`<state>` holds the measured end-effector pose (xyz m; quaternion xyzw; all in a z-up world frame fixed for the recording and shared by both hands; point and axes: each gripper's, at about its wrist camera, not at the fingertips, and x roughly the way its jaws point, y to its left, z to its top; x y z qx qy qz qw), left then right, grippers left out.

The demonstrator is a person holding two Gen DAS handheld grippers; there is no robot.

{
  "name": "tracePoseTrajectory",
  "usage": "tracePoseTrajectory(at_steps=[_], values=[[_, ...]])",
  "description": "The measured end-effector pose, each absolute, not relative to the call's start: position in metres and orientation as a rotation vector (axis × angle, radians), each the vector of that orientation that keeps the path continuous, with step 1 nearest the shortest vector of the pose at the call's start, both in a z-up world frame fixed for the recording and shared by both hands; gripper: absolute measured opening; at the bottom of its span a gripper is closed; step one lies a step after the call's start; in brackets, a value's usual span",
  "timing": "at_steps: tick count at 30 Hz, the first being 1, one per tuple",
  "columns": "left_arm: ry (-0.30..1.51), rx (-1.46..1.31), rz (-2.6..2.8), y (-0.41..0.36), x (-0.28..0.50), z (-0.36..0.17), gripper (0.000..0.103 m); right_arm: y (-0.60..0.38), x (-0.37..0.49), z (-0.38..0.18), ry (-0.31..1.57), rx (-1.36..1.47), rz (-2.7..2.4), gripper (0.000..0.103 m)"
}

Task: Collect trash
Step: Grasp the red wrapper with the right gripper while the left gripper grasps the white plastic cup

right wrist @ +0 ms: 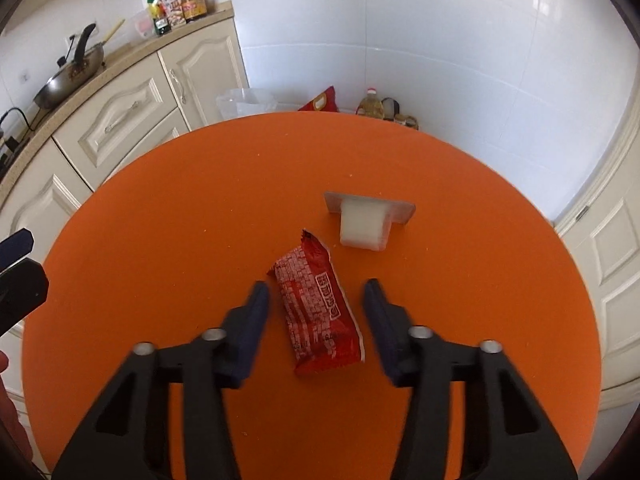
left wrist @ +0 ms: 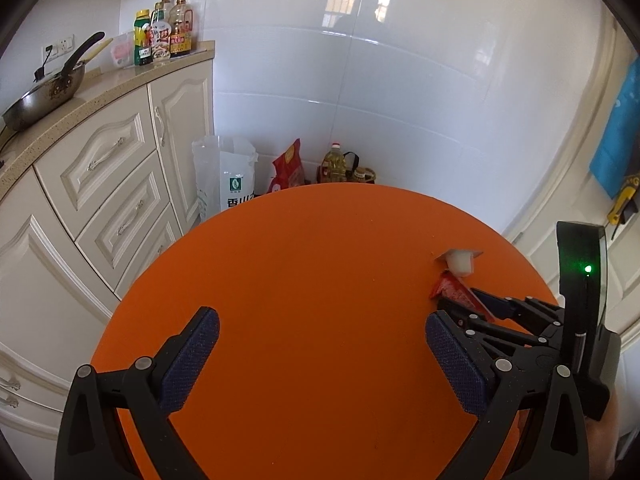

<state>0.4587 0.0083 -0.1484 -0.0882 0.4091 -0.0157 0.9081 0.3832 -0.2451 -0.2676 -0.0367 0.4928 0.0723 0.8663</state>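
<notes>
A red snack wrapper [right wrist: 320, 312] lies flat on the round orange table [right wrist: 160, 220]. My right gripper [right wrist: 316, 286] straddles it, one finger on each side. A thin strip of table shows between each pad and the wrapper, so the jaws are open around it. Just beyond lies a tipped white plastic cup [right wrist: 366, 226] with a flat rim. In the left wrist view the wrapper [left wrist: 450, 286] and the cup [left wrist: 460, 262] sit at the right, with the right gripper [left wrist: 460, 300] on them. My left gripper [left wrist: 322, 320] hangs wide open over bare table, holding nothing.
A cream cabinet [left wrist: 120, 168] with drawers stands left of the table. Its counter carries a pan [left wrist: 44, 96] and sauce bottles [left wrist: 164, 32]. On the floor by the tiled wall are a white bag [left wrist: 228, 180], a red bag [left wrist: 288, 168] and an oil bottle [left wrist: 335, 162]. A white door [right wrist: 608, 248] is at the right.
</notes>
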Motion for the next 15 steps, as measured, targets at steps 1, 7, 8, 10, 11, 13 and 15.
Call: tracePoseTrajectory(at_steps=[1, 7, 8, 10, 11, 13, 15], values=[[0.845, -0.181, -0.036, 0.008, 0.460, -0.151, 0.102, -0.243, 0.382, -0.268, 1.026, -0.095, 0.162, 0.025], [0.846, -0.168, -0.049, 0.002, 0.466, -0.155, 0.102, -0.255, 0.370, -0.264, 1.015, -0.034, 0.200, 0.019], [0.846, -0.164, -0.054, 0.000, 0.465, -0.155, 0.102, -0.256, 0.368, -0.263, 1.014, -0.021, 0.200, 0.019], [0.845, -0.154, -0.065, -0.005, 0.459, -0.155, 0.102, -0.264, 0.363, -0.258, 1.004, 0.004, 0.194, 0.019], [0.844, -0.149, -0.073, -0.008, 0.458, -0.154, 0.102, -0.266, 0.362, -0.256, 0.999, 0.015, 0.189, 0.019], [0.843, -0.135, -0.090, -0.017, 0.445, -0.154, 0.102, -0.277, 0.357, -0.249, 0.984, 0.043, 0.178, 0.019], [0.847, -0.121, -0.109, -0.027, 0.452, -0.155, 0.102, -0.286, 0.356, -0.244, 0.973, 0.057, 0.164, 0.019]])
